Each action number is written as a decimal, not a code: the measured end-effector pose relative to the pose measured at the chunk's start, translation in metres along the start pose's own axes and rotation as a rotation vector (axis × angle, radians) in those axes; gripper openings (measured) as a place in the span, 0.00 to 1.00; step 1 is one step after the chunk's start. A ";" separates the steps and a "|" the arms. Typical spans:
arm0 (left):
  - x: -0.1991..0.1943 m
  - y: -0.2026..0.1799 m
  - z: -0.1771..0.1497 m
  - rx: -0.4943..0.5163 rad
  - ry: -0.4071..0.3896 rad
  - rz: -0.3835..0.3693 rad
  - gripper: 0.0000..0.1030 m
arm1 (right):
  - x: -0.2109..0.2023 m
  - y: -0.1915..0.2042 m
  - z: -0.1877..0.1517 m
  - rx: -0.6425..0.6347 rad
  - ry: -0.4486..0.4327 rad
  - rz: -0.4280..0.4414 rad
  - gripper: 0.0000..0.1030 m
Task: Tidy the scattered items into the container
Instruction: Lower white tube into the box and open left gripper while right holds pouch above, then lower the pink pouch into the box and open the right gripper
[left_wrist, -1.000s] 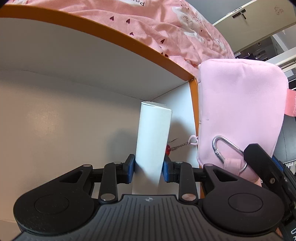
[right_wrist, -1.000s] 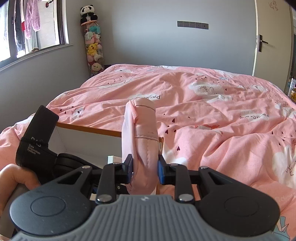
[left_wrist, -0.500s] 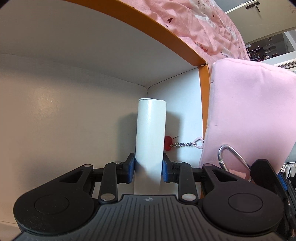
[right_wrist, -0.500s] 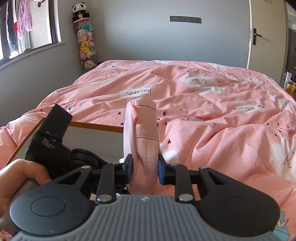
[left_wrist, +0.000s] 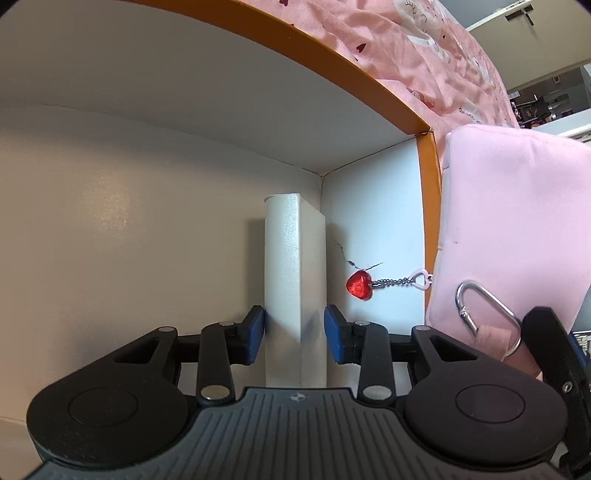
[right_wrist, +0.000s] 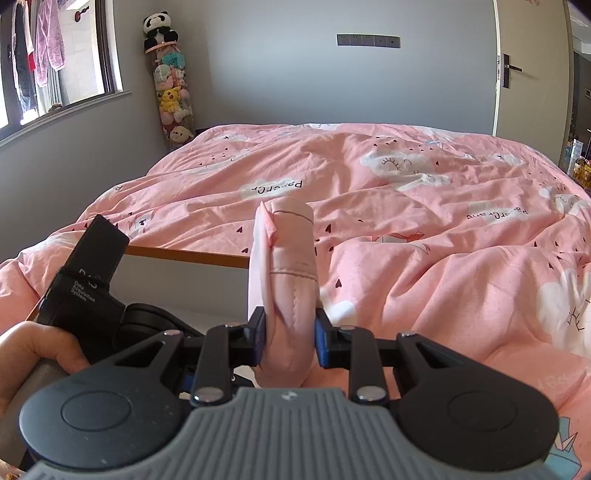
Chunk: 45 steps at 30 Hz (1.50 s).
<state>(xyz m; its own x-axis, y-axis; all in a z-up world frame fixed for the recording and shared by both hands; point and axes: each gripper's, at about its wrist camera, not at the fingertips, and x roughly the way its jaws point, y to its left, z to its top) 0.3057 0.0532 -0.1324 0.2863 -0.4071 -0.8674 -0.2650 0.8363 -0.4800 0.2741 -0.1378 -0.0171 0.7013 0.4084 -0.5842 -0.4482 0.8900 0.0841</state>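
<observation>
My left gripper (left_wrist: 294, 334) is inside the orange-rimmed white box (left_wrist: 428, 206), near its far right corner. A white rectangular box (left_wrist: 295, 280) stands between its blue pads; the pads look slightly parted from it, the right one with a small gap. My right gripper (right_wrist: 289, 338) is shut on a pink fabric pouch (right_wrist: 286, 288), held just outside the box's right wall. The pouch also shows in the left wrist view (left_wrist: 509, 236), with a red heart charm (left_wrist: 359, 285) on a chain hanging into the box and a silver carabiner (left_wrist: 487, 314).
The box sits on a bed with a pink patterned duvet (right_wrist: 406, 206). A grey wall, a window (right_wrist: 55, 74) at left, a stack of plush toys (right_wrist: 170, 92) and a door (right_wrist: 532, 74) lie beyond. The person's hand (right_wrist: 33, 354) holds the left gripper.
My left gripper moved deeper into the box with the white box, and its pads have eased apart. The pouch in my right gripper stayed beside the box's right wall.
</observation>
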 end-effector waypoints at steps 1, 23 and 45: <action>0.001 -0.001 0.000 0.013 0.001 0.009 0.36 | 0.000 0.000 0.000 0.000 0.000 0.001 0.28; -0.003 0.000 0.002 0.003 -0.009 -0.022 0.34 | 0.003 0.007 0.007 -0.074 0.011 0.042 0.28; -0.070 0.009 -0.001 0.054 -0.239 0.106 0.34 | 0.038 0.034 0.018 -0.147 0.100 0.122 0.28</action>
<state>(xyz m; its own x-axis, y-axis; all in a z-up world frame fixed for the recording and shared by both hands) 0.2828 0.0890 -0.0766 0.4705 -0.2231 -0.8537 -0.2575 0.8907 -0.3747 0.2953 -0.0885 -0.0218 0.5812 0.4828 -0.6550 -0.6079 0.7927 0.0449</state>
